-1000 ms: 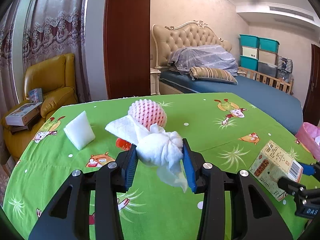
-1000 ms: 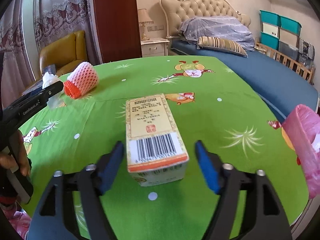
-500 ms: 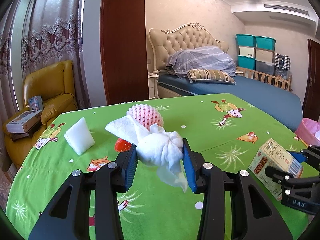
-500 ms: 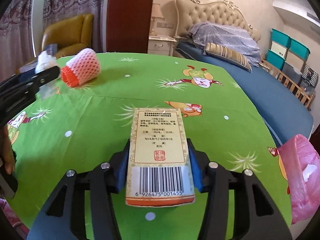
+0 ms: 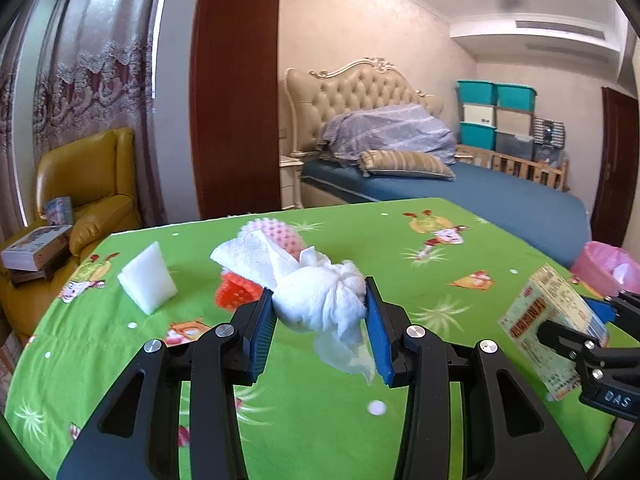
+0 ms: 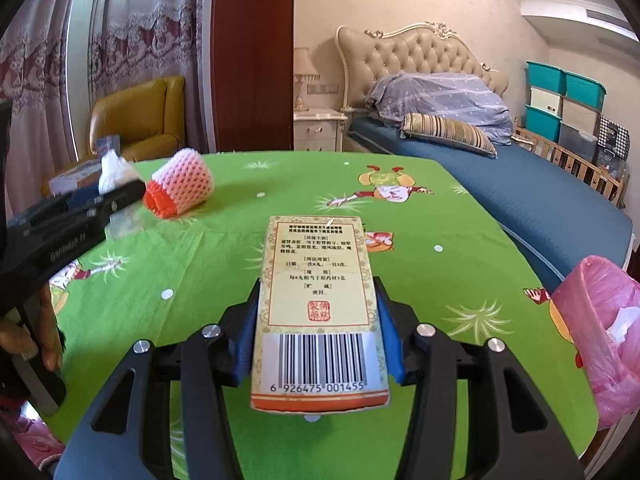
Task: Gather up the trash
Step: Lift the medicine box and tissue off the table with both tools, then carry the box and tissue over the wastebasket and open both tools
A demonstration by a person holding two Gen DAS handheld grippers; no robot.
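My left gripper (image 5: 320, 312) is shut on a crumpled white tissue (image 5: 320, 300) and holds it above the green tablecloth (image 5: 320, 420). My right gripper (image 6: 318, 320) is shut on a yellow medicine box (image 6: 318, 304) with a barcode, lifted off the cloth; the box also shows in the left wrist view (image 5: 552, 320). A pink foam fruit net (image 6: 180, 188) with an orange end lies on the cloth at the far left. A white foam wedge (image 5: 146, 282) lies left of it. A bin lined with a pink bag (image 6: 600, 332) stands at the table's right edge.
A yellow armchair (image 5: 88, 192) with books stands beyond the table's left side. A bed (image 5: 440, 184) and a nightstand (image 6: 320, 130) stand behind the table. The left gripper shows at the left in the right wrist view (image 6: 80, 216).
My right gripper closed on the medicine box and lifted it off the cloth. My left gripper kept its hold on the tissue and rose a little.
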